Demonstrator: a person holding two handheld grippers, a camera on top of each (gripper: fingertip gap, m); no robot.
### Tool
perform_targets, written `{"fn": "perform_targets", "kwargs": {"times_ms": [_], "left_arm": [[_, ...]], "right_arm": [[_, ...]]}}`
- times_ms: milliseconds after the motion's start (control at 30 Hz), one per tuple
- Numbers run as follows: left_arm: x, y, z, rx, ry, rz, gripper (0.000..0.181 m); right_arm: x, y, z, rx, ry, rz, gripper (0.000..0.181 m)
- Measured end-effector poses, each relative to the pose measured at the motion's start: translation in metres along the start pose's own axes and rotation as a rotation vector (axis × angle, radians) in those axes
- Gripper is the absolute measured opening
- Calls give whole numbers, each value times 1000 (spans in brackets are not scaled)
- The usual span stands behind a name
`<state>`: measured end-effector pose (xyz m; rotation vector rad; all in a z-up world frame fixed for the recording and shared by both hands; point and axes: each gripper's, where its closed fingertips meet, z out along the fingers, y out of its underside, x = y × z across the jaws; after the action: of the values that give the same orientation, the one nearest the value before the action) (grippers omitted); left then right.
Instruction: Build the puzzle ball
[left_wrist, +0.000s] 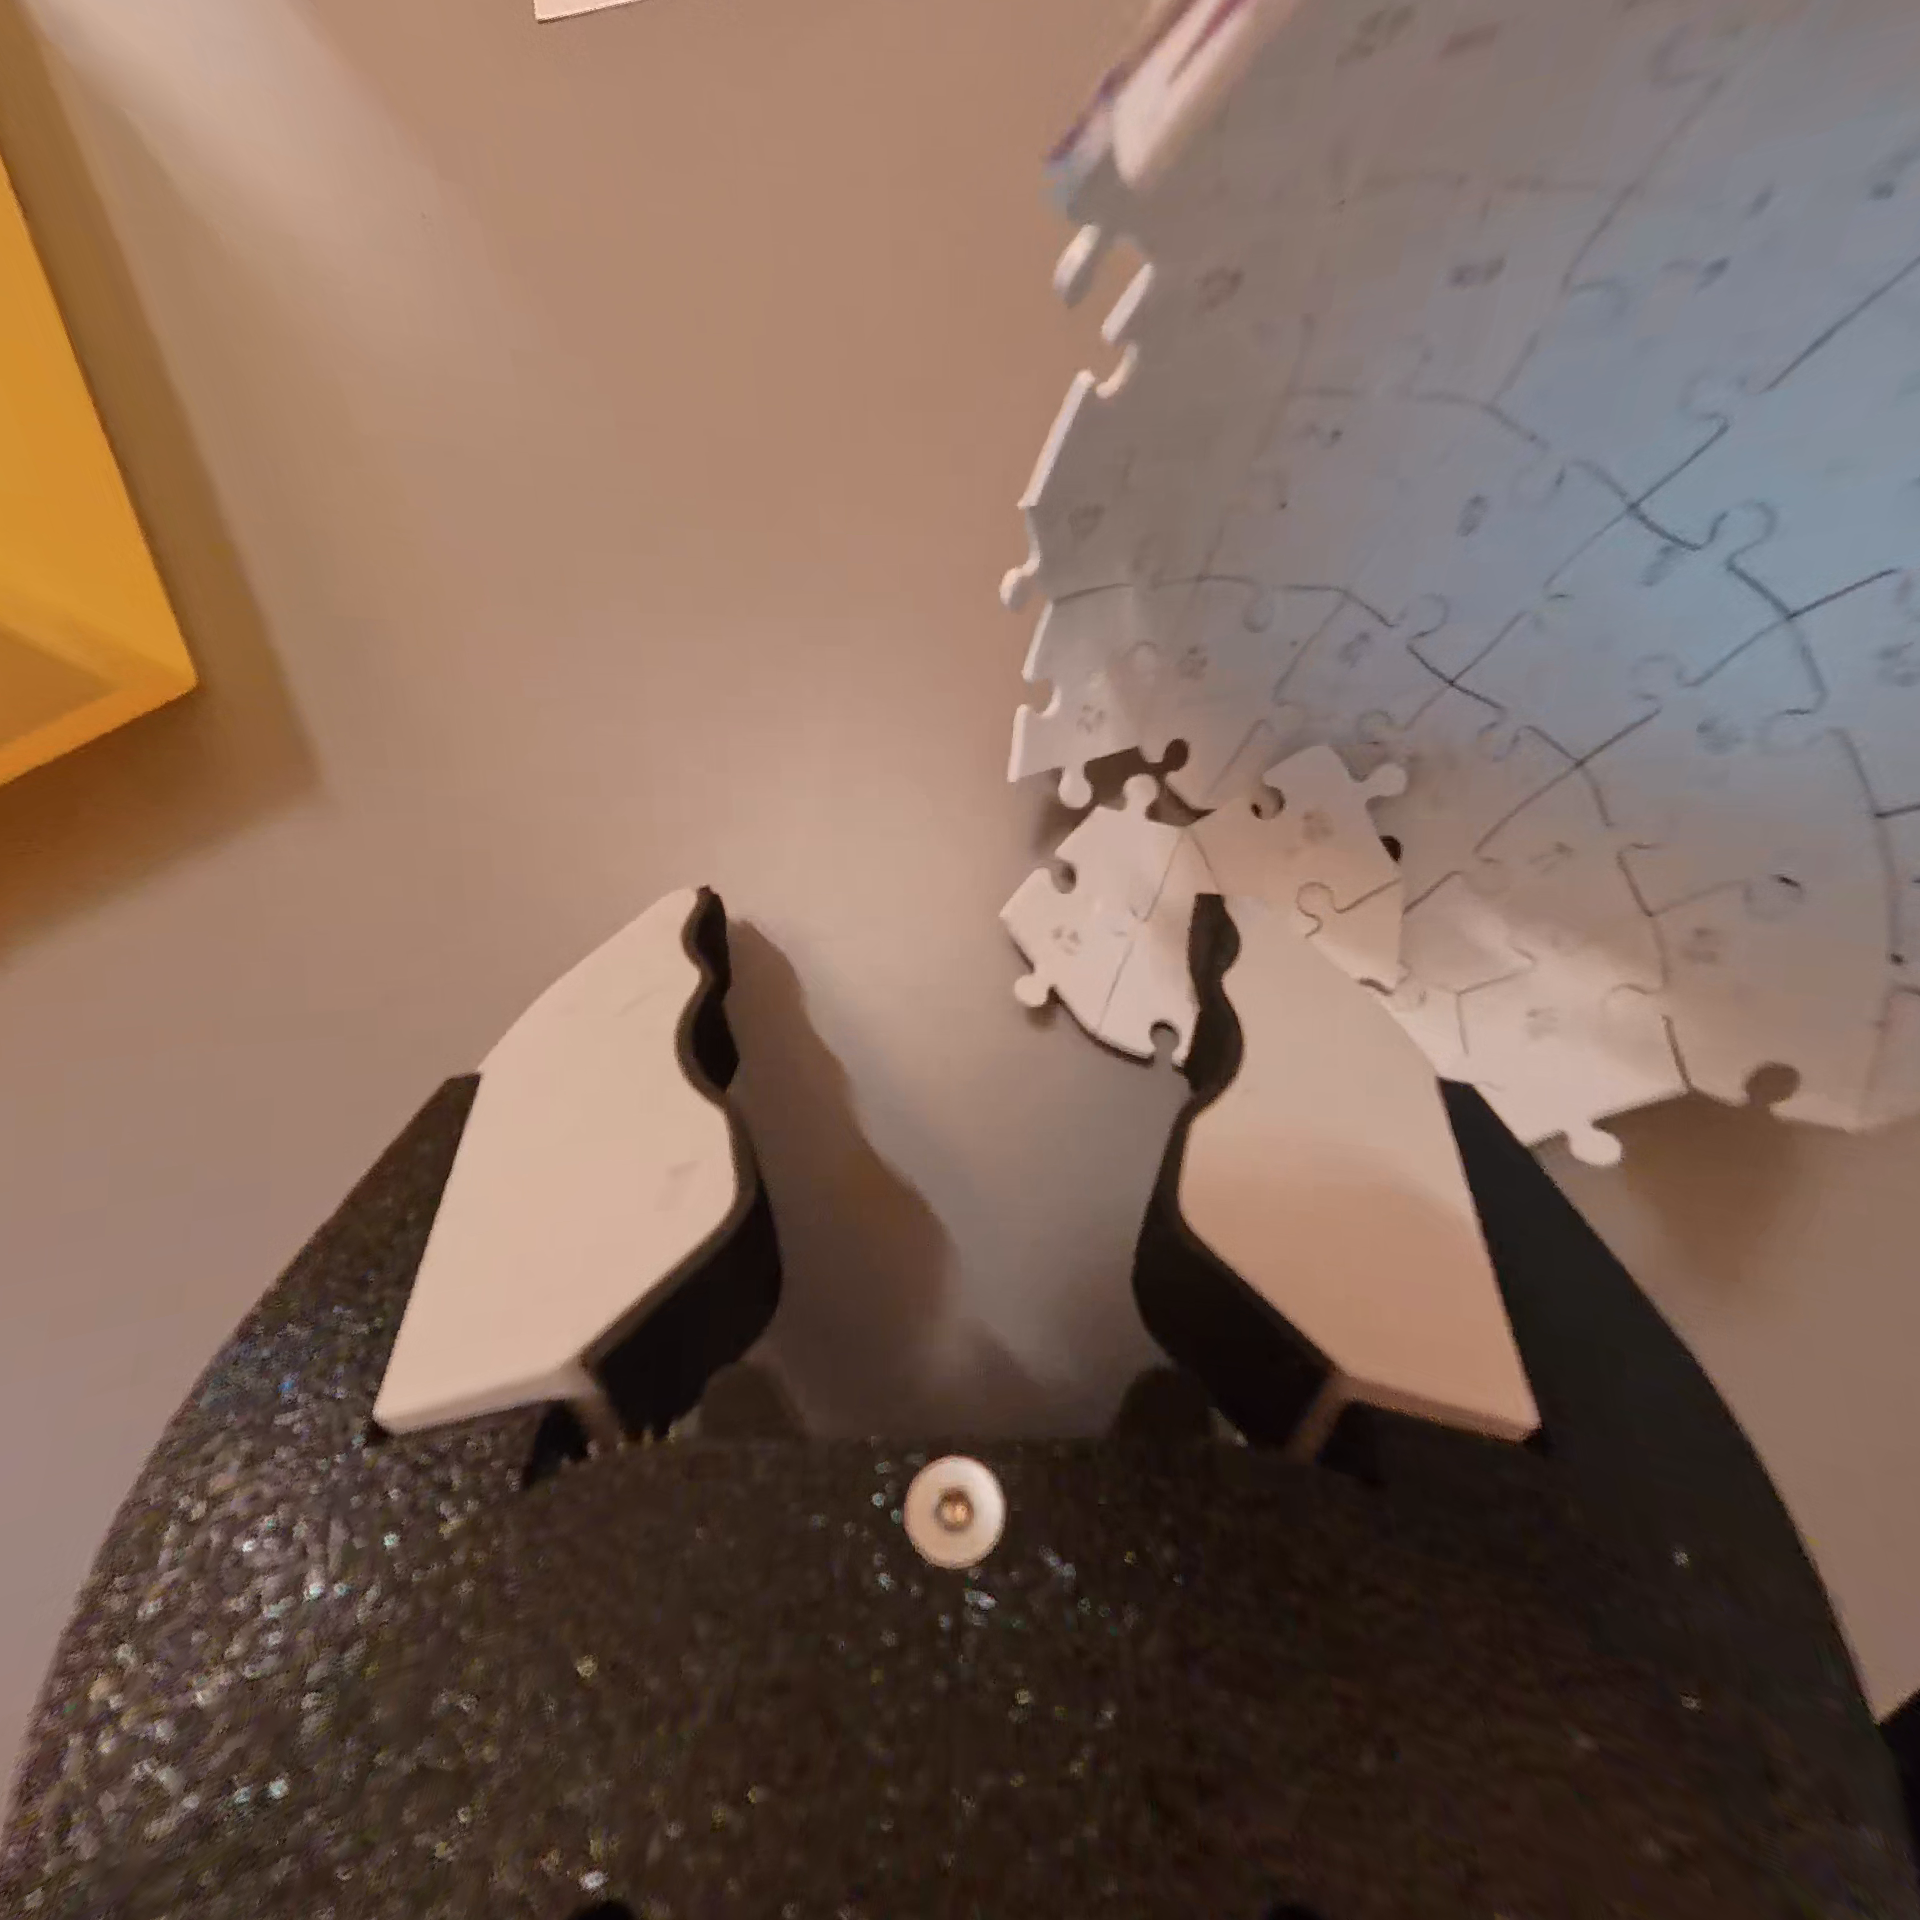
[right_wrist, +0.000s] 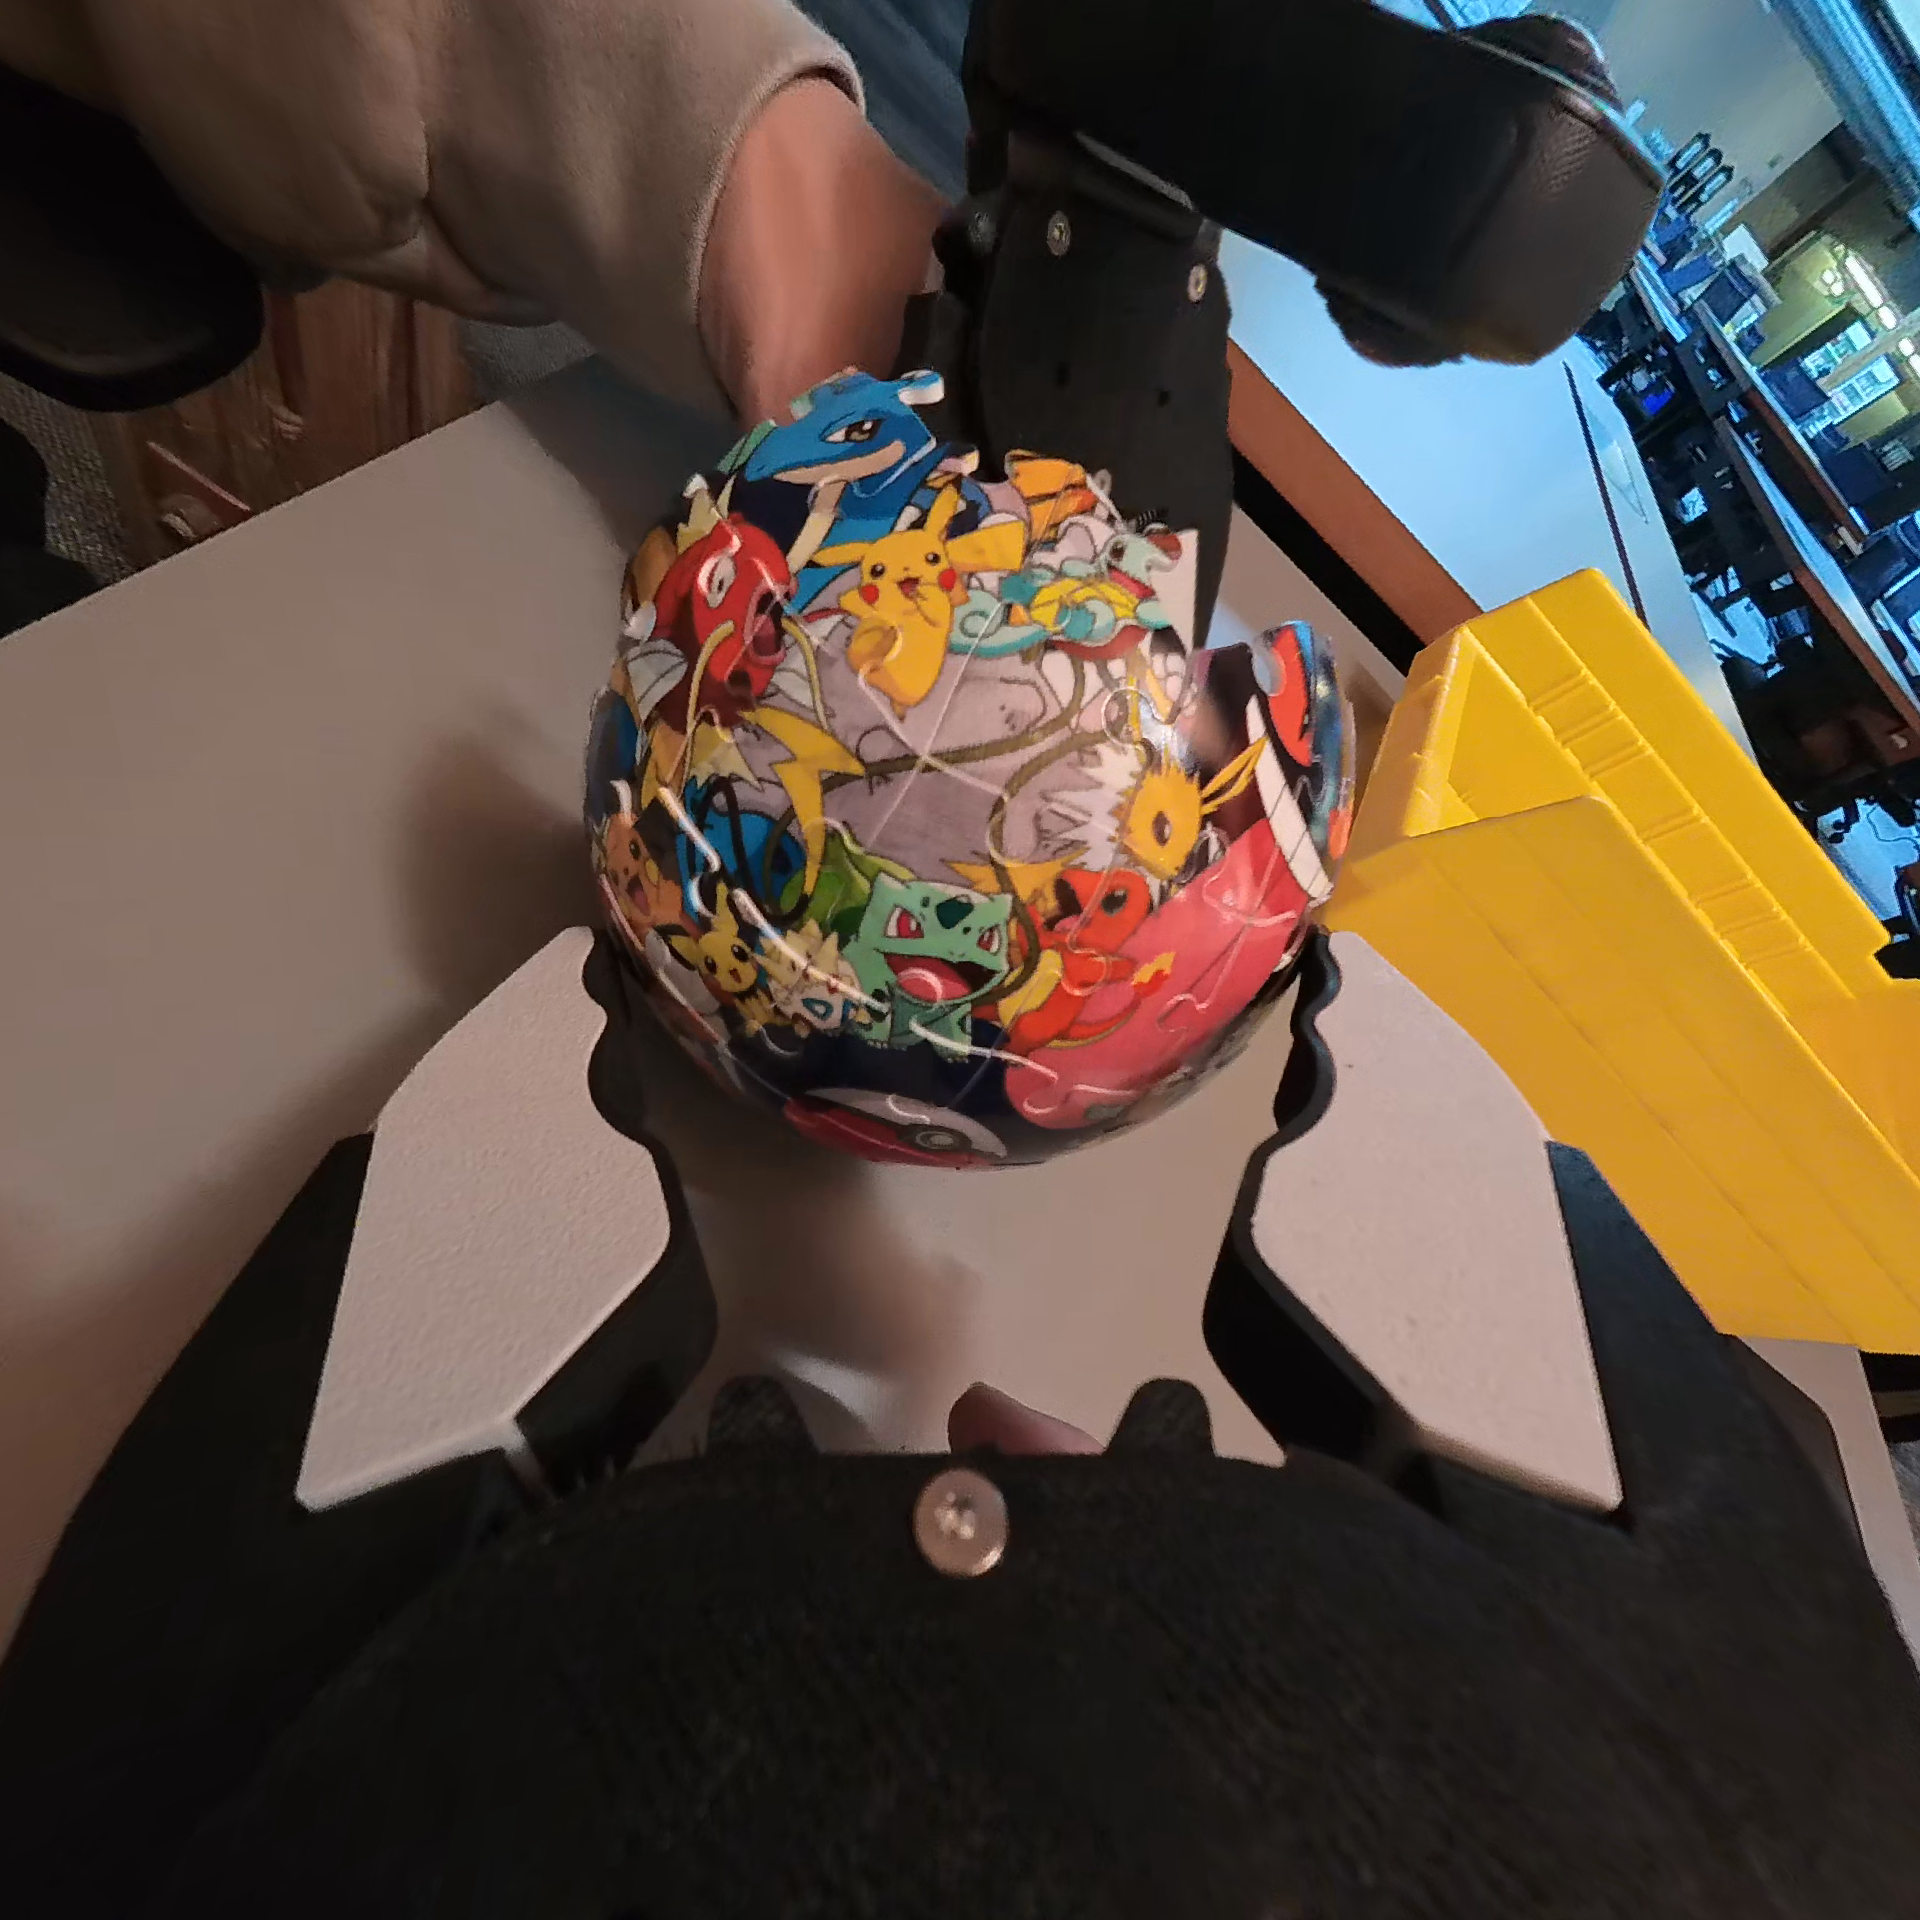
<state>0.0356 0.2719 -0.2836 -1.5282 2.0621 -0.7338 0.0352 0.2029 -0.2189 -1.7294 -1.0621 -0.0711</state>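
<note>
The puzzle ball (right_wrist: 935, 790) is a partly built sphere with colourful cartoon creatures on its outside. My right gripper (right_wrist: 958, 987) grips it by both sides, above the pale table (right_wrist: 260, 727). The left wrist view shows the ball's white inside (left_wrist: 1507, 520), an open shell with a jagged rim. A small group of joined white pieces (left_wrist: 1112, 935) sits bent at the shell's lower edge, touching my left gripper's right fingertip (left_wrist: 1210, 935). My left gripper (left_wrist: 956, 935) is open and empty. Its black body (right_wrist: 1081, 343) shows behind the ball.
A yellow plastic bin (right_wrist: 1558, 935) stands on the table right of the ball; it also shows at the left edge of the left wrist view (left_wrist: 73, 520). A person's hand in a beige sleeve (right_wrist: 623, 177) holds the left gripper. The table's edge (right_wrist: 1340, 468) runs behind the ball.
</note>
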Motion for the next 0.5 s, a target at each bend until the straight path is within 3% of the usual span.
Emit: {"fn": "perform_targets", "kwargs": {"times_ms": [233, 367, 500], "left_arm": [[-7, 0, -2, 7, -4, 61, 88], [-13, 3, -7, 15, 19, -6, 85], [-6, -7, -21, 124, 132, -135, 85]], "right_arm": [[0, 0, 1, -6, 1, -6, 121], [-1, 0, 2, -9, 1, -7, 121], [-1, 0, 2, -10, 0, -7, 121]]}}
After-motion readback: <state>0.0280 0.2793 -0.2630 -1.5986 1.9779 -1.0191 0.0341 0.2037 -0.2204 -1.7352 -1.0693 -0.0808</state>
